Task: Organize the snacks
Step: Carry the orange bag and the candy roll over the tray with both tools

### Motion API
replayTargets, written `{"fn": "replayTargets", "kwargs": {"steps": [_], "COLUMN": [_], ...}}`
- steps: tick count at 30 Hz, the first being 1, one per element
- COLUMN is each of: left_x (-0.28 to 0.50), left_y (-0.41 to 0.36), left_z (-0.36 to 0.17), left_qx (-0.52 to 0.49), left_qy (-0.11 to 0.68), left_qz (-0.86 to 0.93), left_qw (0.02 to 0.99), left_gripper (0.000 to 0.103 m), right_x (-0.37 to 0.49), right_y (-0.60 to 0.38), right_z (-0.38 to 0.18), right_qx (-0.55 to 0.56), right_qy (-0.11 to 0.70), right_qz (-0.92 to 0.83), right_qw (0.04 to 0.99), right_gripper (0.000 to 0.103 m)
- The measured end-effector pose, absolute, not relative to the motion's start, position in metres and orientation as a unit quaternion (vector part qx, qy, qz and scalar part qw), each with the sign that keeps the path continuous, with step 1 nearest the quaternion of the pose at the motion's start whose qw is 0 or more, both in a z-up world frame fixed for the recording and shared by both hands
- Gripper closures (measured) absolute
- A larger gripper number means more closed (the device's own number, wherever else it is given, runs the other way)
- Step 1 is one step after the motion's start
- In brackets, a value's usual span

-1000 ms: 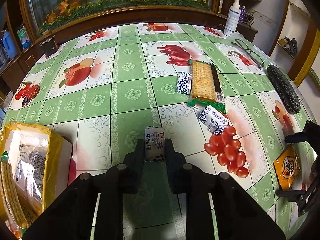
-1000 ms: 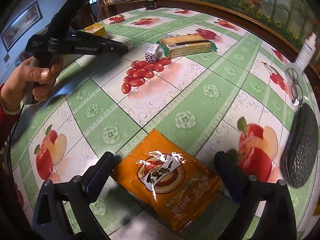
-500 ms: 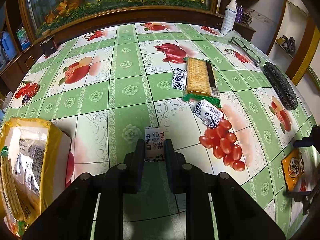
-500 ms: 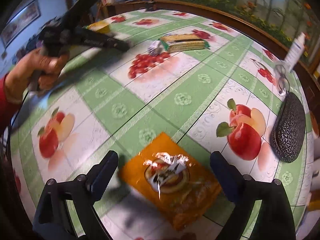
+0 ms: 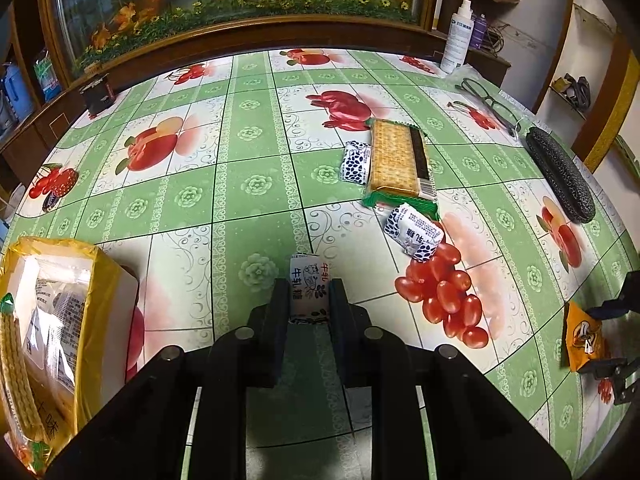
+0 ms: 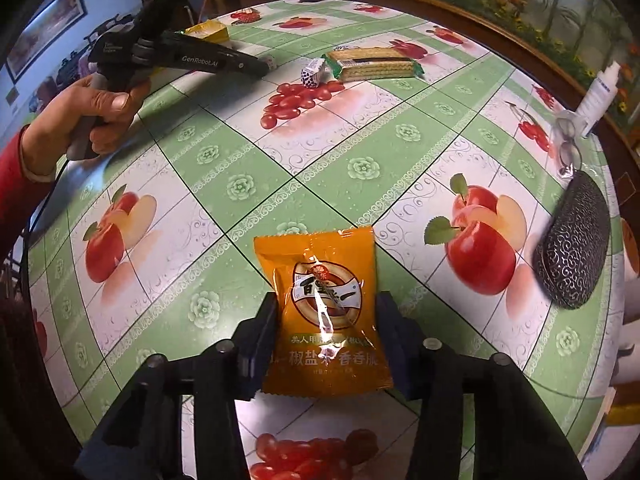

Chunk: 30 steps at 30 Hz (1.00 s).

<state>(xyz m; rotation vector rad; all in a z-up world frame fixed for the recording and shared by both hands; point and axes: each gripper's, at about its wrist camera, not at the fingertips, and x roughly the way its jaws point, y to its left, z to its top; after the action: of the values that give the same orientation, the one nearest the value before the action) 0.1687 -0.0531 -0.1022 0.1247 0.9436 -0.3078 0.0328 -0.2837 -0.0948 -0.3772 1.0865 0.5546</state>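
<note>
My left gripper (image 5: 309,300) is shut on a small white milk candy (image 5: 309,284) and holds it just above the fruit-print tablecloth (image 5: 256,184). In the right wrist view my right gripper (image 6: 326,320) straddles an orange snack packet (image 6: 320,272). Its jaws are closing, and both pads touch the packet's side edges. The left wrist view shows that packet (image 5: 580,336) at the far right edge. A cracker pack (image 5: 398,160) lies mid-table with two more wrapped candies, one (image 5: 355,162) beside it and one (image 5: 416,236) in front of it.
An open yellow bag (image 5: 48,320) holding snacks stands at the near left. A black glasses case (image 5: 560,176), spectacles (image 5: 488,104) and a white spray bottle (image 5: 456,40) sit along the right side. A small dark box (image 5: 98,94) is at the far left.
The right gripper's jaws have closed in from wide open onto the orange packet, which now sits straight between them. The left gripper kept its hold on the candy.
</note>
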Motion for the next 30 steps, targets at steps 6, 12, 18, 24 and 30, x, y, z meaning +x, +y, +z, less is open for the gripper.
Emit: {"fn": "replayTargets", "kwargs": {"steps": [6, 12, 18, 24, 30], "left_x": [0.153, 0.119, 0.08, 0.048, 0.026], "left_y": [-0.033, -0.01, 0.019, 0.059, 0.103], "left_z": [-0.101, -0.085, -0.064, -0.047, -0.04], "left_qx": [0.016, -0.003, -0.019, -0.029, -0.035], "left_qy": [0.453, 0.433, 0.411, 0.396, 0.384], "left_qz": [-0.162, -0.154, -0.123, -0.075, -0.013], "left_qw": [0.877, 0.888, 0.903, 0.915, 0.923], "left_gripper": [0.087, 0.087, 0.087, 0.087, 0.087], "right_x": [0.013, 0.003, 0.004, 0.011, 0.022], "right_y": [-0.277, -0.257, -0.235, -0.192, -0.132], "right_z": [-0.087, -0.084, -0.071, -0.064, -0.058], "right_qx": [-0.105, -0.05, 0.023, 0.092, 0.113], "right_qy": [0.491, 0.47, 0.446, 0.42, 0.411], "right_qz": [0.257, 0.271, 0.281, 0.331, 0.379], "right_qw": [0.826, 0.839, 0.849, 0.84, 0.822], "right_gripper": [0.064, 0.064, 0.064, 0.064, 0.064]}}
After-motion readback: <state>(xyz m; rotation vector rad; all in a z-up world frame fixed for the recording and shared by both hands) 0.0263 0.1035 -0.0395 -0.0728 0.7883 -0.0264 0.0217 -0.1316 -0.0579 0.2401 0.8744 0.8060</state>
